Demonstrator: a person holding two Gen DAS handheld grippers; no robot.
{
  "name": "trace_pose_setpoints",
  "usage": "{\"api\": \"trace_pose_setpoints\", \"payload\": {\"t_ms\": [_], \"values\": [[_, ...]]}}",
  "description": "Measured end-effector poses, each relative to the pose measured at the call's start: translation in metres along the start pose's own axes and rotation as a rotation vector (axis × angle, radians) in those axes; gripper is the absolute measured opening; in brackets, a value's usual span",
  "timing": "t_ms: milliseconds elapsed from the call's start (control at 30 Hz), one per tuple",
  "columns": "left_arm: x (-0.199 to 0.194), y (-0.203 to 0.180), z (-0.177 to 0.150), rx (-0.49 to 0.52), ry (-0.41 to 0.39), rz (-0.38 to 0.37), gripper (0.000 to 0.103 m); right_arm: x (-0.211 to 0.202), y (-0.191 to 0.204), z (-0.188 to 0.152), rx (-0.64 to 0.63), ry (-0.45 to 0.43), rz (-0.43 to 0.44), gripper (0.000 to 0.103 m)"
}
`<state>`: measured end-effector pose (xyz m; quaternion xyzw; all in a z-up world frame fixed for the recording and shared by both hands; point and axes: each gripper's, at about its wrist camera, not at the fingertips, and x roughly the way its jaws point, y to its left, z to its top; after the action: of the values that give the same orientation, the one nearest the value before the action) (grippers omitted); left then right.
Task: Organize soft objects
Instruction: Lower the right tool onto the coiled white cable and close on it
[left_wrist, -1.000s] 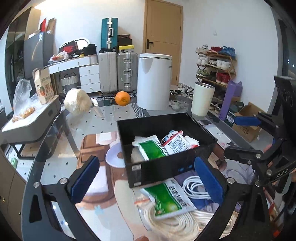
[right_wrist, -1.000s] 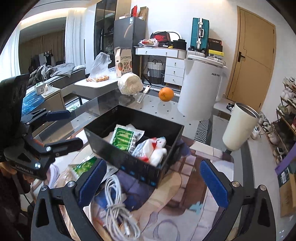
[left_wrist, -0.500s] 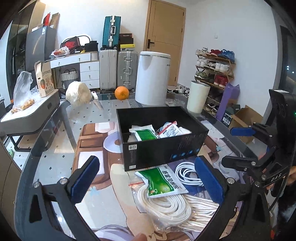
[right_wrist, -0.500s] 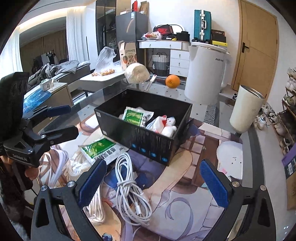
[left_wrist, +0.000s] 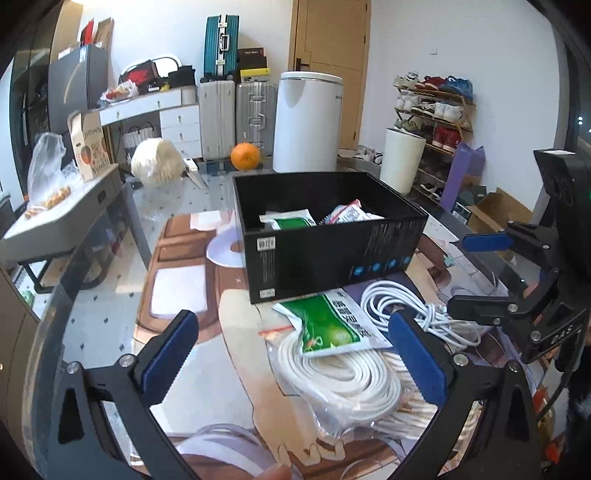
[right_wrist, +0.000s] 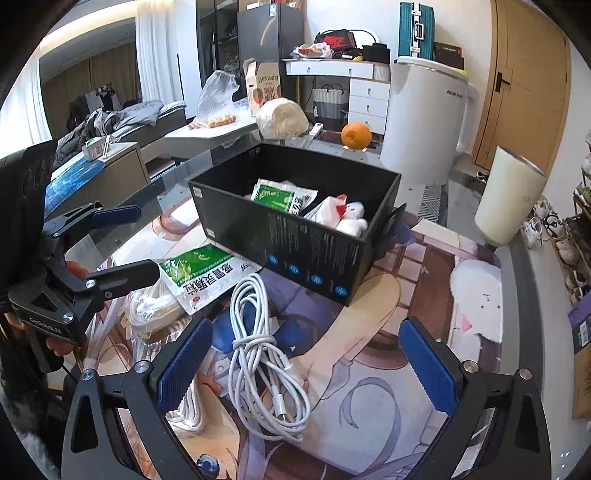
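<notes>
A black box (left_wrist: 328, 240) (right_wrist: 295, 236) stands on the table and holds a green packet (right_wrist: 280, 195) and a white-and-red soft pack (right_wrist: 343, 216). In front of it lie another green packet (left_wrist: 328, 325) (right_wrist: 201, 273), a bagged coil of white rope (left_wrist: 340, 376) (right_wrist: 147, 310) and a white cable bundle (left_wrist: 406, 306) (right_wrist: 266, 354). My left gripper (left_wrist: 295, 362) is open and empty above the rope and packet. My right gripper (right_wrist: 303, 365) is open and empty above the cable. Each gripper shows in the other's view, the right one (left_wrist: 484, 273) and the left one (right_wrist: 122, 240).
An orange (left_wrist: 245, 156), a white bagged bundle (left_wrist: 157, 166) and a white handle lie behind the box. A white tumbler (right_wrist: 509, 203) stands at the right. A printed mat (right_wrist: 369, 369) covers the glass table. A large white bin (left_wrist: 308, 122) stands beyond.
Both grippers have drawn back and lowered. The box now looks farther off, and the rope, loose packet and cable have come into fuller view under the fingers. Both stay open.
</notes>
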<state>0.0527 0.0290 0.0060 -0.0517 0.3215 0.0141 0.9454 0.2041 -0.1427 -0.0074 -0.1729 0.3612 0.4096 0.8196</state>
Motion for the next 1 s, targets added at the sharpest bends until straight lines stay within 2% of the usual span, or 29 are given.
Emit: {"api": "trace_pose_setpoints", "payload": {"t_ms": [200, 333, 567, 1000], "values": [[0.001, 0.001, -0.004, -0.018, 0.033, -0.060, 0.103, 0.012, 0.005, -0.003, -0.013, 0.032, 0.011, 0.102], [0.003, -0.009, -0.009, 0.033, 0.043, -0.055, 0.103, 0.021, 0.006, -0.005, -0.025, 0.062, -0.025, 0.102], [0.009, -0.018, -0.011, 0.086, 0.070, -0.027, 0.103, 0.035, 0.007, -0.010, -0.033, 0.104, -0.032, 0.102], [0.013, -0.011, -0.012, 0.047, 0.098, -0.049, 0.103, 0.054, -0.002, -0.010, 0.026, 0.138, -0.055, 0.102]]}}
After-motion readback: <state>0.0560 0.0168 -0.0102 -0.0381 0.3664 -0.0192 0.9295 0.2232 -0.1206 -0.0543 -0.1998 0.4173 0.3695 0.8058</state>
